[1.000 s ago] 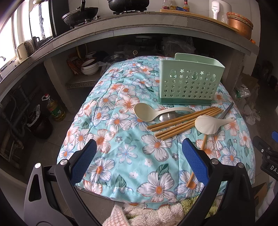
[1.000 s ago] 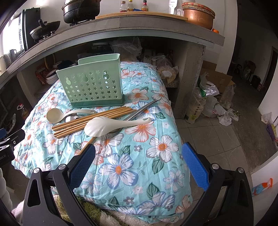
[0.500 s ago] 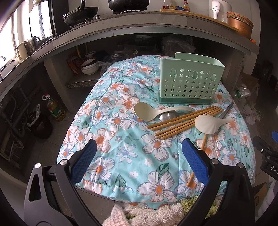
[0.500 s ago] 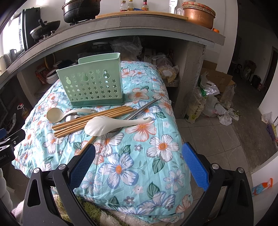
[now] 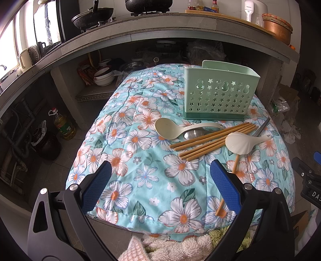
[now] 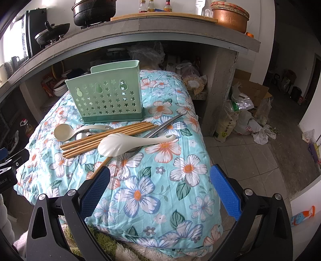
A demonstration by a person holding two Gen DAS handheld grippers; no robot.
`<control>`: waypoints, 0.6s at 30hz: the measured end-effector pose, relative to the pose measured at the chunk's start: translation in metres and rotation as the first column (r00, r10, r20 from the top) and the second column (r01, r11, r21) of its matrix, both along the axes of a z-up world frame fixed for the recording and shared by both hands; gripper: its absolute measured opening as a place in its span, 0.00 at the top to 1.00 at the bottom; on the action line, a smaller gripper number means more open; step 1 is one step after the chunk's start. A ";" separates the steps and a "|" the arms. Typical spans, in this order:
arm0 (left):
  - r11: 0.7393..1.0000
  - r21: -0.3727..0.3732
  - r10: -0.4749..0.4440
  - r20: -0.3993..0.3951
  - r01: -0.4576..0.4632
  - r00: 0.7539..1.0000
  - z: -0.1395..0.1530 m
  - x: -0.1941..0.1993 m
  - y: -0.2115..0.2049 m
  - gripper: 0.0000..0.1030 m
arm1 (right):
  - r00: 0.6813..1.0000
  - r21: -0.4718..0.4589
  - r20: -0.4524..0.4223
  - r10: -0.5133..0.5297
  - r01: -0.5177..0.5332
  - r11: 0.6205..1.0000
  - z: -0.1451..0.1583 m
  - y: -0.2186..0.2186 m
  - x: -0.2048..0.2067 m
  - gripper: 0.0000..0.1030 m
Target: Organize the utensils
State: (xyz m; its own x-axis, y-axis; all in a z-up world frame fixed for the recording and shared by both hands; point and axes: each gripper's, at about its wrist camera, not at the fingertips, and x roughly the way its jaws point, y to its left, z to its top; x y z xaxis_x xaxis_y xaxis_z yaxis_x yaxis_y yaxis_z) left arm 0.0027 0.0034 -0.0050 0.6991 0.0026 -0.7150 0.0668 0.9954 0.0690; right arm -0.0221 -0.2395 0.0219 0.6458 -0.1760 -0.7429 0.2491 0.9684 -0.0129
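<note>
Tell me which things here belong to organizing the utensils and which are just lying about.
For the job:
green holder
beige spoon
white rice paddle
bamboo chopsticks
metal spoon

Lying about:
oil bottle
stacked bowls
copper pot
wok

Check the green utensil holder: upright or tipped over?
Upright. The green utensil holder stands on its darker base on the floral cloth, open top facing up. All the utensils lie on the cloth in front of it; contents cannot be seen.
</note>
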 end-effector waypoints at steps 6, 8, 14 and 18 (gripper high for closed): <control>1.000 0.001 0.000 0.000 0.000 1.000 0.000 0.000 0.000 0.08 | 1.000 0.000 0.000 0.000 0.000 1.000 -0.001 0.001 -0.001 0.06; 1.000 0.000 0.000 0.000 0.000 1.000 0.000 0.000 0.000 0.08 | 1.000 0.000 -0.001 0.001 -0.001 1.000 -0.001 0.001 -0.001 0.06; 1.000 0.001 0.000 -0.001 0.000 1.000 0.000 0.001 0.000 0.08 | 1.000 0.000 -0.001 0.001 -0.001 1.000 0.000 0.000 0.000 0.06; 1.000 0.001 0.000 -0.002 0.000 1.000 0.000 0.001 0.000 0.08 | 1.000 0.001 -0.001 0.001 -0.001 1.000 0.001 0.000 0.000 0.06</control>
State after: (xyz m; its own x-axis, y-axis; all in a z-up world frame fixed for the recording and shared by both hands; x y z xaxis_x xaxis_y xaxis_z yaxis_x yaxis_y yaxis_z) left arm 0.0033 0.0029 -0.0050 0.6974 0.0029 -0.7166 0.0670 0.9953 0.0693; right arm -0.0219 -0.2398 0.0226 0.6448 -0.1751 -0.7440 0.2485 0.9685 -0.0126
